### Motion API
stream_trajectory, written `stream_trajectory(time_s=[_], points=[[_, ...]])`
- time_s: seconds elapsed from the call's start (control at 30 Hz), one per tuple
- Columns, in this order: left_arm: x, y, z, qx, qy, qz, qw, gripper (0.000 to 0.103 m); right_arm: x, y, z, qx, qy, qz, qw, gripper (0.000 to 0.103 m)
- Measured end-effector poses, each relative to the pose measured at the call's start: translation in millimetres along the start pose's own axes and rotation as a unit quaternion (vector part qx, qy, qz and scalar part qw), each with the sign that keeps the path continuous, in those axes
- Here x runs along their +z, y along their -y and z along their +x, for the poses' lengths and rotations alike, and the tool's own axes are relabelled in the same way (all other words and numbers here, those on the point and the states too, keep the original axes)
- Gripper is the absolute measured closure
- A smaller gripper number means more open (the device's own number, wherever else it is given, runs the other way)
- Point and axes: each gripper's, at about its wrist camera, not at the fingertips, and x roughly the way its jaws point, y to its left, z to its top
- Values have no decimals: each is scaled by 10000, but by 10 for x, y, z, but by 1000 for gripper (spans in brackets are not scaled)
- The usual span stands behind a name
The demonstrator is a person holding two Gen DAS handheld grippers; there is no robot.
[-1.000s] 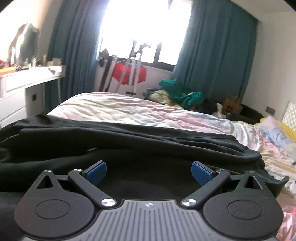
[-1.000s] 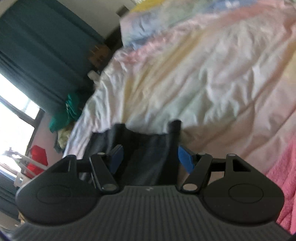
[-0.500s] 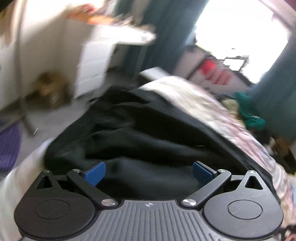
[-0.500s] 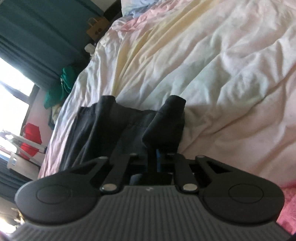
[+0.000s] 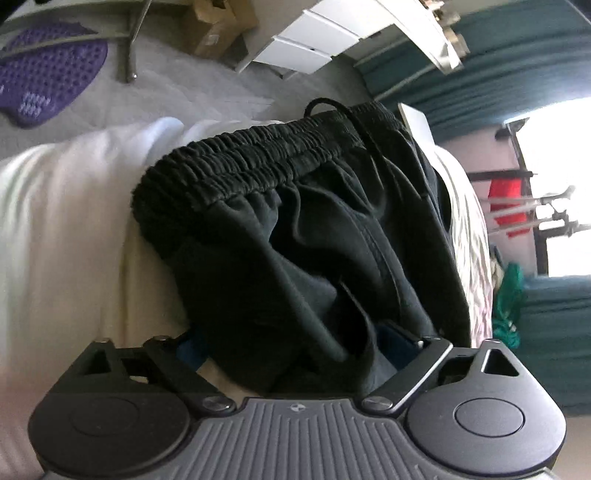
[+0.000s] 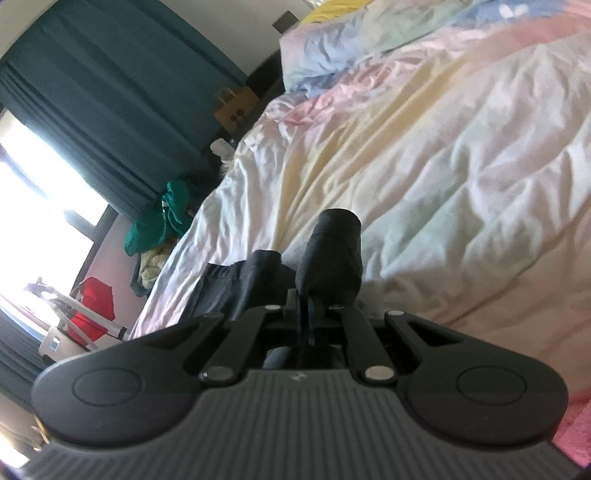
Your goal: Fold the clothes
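Note:
Black trousers (image 5: 295, 229) with a gathered elastic waistband (image 5: 251, 162) and a drawstring lie on the bed in the left wrist view. My left gripper (image 5: 295, 343) is open, its blue pads on either side of a bunched fold of the black cloth. In the right wrist view my right gripper (image 6: 306, 314) is shut on the cuffed leg end of the trousers (image 6: 332, 258), which sticks up past the jaws above the quilt.
A pastel quilt (image 6: 461, 166) covers the bed. A white sheet (image 5: 62, 221) lies left of the waistband. A purple mat (image 5: 44, 81), a cardboard box (image 5: 218, 29) and white drawers (image 5: 306, 48) are on the floor side. Teal curtains (image 6: 110, 110) hang by the window.
My left gripper has swung from facing the window down to the waistband end, cloth now between its pads. My right gripper has closed on the leg end and lifted it.

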Motion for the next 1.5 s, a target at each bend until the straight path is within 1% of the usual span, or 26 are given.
stream_trajectory(time_s=[0.03,0.07,0.1,0.13,0.17,0.2,0.23,0.3,0.33,0.47,0.57,0.63,0.73,0.83,0.93,1.0,1.07,1.13,1.2,1.3,1.37,1.43,1.5], points=[[4,-16,29,-60,-45,-129,9999,29,10,2,-4,-1,4,12,10000,98],[7,-31,55,-124,-85,-265,9995,34,22,-10,11,-12,-9,21,10000,98],[13,-36,71,-161,-83,-378,9991,43,34,-22,26,-23,-22,29,10000,98],[18,-32,73,-168,-25,-451,9988,51,46,-34,41,-34,-35,37,10000,98],[13,-22,59,-171,68,-482,9987,56,59,-46,55,-45,-49,45,10000,98],[-2,-6,33,-173,177,-492,9985,66,71,-58,70,-56,-62,53,10000,98],[-18,24,-2,-161,297,-442,9985,75,83,-70,85,-68,-75,61,9999,98],[-56,110,-99,-118,566,-221,9981,84,107,-94,115,-90,-101,77,9999,98],[-77,155,-155,-123,689,-95,9975,87,119,-106,130,-101,-114,85,9998,98],[-99,277,-325,-238,965,329,9945,92,168,-154,189,-145,-167,117,9997,98],[62,429,-337,-368,1053,506,9925,94,205,-190,234,-178,-206,141,9995,99],[215,681,-251,-448,1015,672,9915,95,226,-224,283,-211,-208,142,9995,99],[454,1173,-130,-508,923,1039,9890,95,183,-339,501,-331,-65,121,9994,99],[651,1691,20,-352,861,1397,9858,95,123,-486,659,-579,55,84,9983,99],[734,2144,226,-27,760,1535,9852,96,162,-631,681,-807,229,266,9961,99],[758,2360,337,207,715,1475,9863,96,224,-779,643,-910,324,206,9951,99],[795,2496,350,448,633,1214,9896,96,303,-953,610,-1061,298,23,9939,99],[825,2632,338,755,580,1061,9898,96,402,-1120,645,-1242,170,34,9921,99],[912,2778,362,945,566,984,9890,96,494,-1335,771,-1288,0,43,9917,99],[1067,2936,443,969,583,853,9899,96,506,-1693,1152,-1170,-188,-147,9928,99],[1164,3075,590,1032,605,901,9887,96,494,-1932,1432,-1074,-299,-301,9933,99],[1301,3219,856,1048,615,983,9877,96,461,-2151,1725,-990,-402,-456,9932,99],[1443,3226,1193,973,621,926,9890,96,341,-2285,2072,-956,-470,-616,9924,99]])
